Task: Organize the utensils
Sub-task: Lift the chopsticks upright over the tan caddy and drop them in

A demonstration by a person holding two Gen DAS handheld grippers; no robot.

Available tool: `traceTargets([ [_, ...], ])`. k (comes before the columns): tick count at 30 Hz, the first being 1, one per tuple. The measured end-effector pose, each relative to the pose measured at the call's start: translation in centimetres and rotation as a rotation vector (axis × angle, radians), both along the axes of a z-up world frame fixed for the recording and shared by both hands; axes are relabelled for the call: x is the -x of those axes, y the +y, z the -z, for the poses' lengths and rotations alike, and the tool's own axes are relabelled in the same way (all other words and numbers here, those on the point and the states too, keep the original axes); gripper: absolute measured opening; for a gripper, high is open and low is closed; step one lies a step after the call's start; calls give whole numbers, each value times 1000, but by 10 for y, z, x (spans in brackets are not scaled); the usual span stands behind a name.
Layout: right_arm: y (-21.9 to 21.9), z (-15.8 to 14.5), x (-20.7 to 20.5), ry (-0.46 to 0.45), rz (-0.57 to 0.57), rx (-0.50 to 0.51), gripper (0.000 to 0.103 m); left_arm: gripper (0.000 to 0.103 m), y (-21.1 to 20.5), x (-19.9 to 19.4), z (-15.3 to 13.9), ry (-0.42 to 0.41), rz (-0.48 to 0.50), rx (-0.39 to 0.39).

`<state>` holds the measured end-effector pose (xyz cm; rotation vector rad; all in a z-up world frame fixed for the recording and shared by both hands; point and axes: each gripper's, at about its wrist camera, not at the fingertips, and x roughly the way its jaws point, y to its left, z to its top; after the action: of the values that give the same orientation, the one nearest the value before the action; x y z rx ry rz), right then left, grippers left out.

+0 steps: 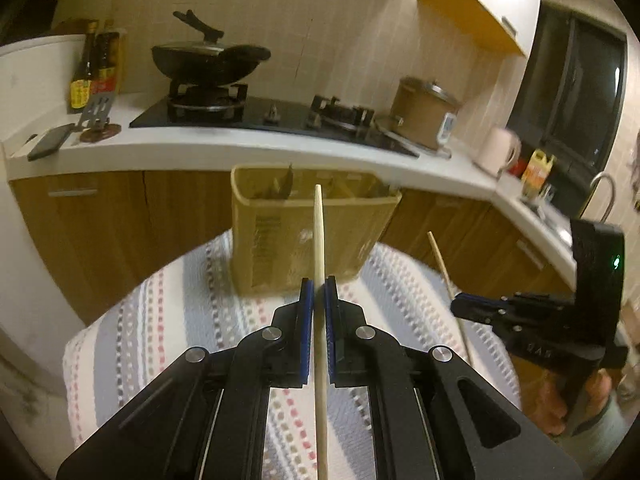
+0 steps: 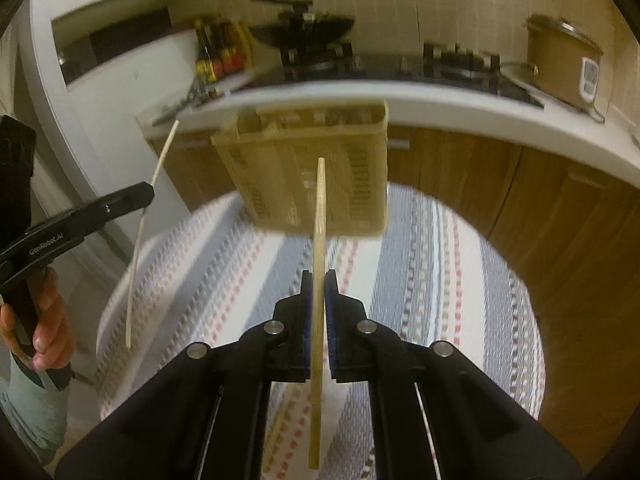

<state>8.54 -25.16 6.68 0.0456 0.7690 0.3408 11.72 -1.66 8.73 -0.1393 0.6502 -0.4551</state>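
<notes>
My left gripper (image 1: 319, 285) is shut on a wooden chopstick (image 1: 319, 232) that points up toward a tan utensil holder (image 1: 304, 232). The holder stands at the far side of a round table with a striped cloth (image 1: 168, 320). My right gripper (image 2: 319, 280) is shut on a second chopstick (image 2: 320, 216), also held above the cloth just short of the holder (image 2: 312, 176). The holder has several compartments with utensils showing at the top. Each gripper shows in the other's view: the right one (image 1: 464, 305) and the left one (image 2: 146, 194).
Behind the table runs a white kitchen counter (image 1: 200, 148) with a gas hob, a black wok (image 1: 208, 60), sauce bottles (image 1: 96, 64), a phone (image 1: 50, 142) and a brown cooker (image 1: 424, 112). Wooden cabinets (image 1: 120, 220) stand below it. A sink tap (image 1: 600, 188) is at the right.
</notes>
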Motion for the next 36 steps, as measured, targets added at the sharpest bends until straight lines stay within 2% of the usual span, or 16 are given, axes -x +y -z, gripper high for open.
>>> traceTargets([
  [6, 4, -30, -4, -140, 18, -25, 4, 4, 7, -1, -35, -132, -30, 53],
  [8, 5, -40, -7, -185, 23, -40, 4, 4, 11, -5, -48, -179, -39, 99],
  [15, 13, -64, -33, -267, 25, -79, 4, 4, 14, -27, -78, -307, -115, 179],
  [20, 18, -81, -57, -329, 33, -104, 4, 4, 13, -53, -86, -350, -155, 192],
  [26, 12, -107, -89, -414, 57, -155, 4, 4, 14, -81, -96, -433, -207, 164],
  [32, -1, -124, -116, -481, 98, -180, 4, 4, 15, -115, -96, -452, -217, 170],
  [36, -11, -117, -138, -496, 129, -184, 4, 4, 14, -135, -84, -445, -237, 159],
])
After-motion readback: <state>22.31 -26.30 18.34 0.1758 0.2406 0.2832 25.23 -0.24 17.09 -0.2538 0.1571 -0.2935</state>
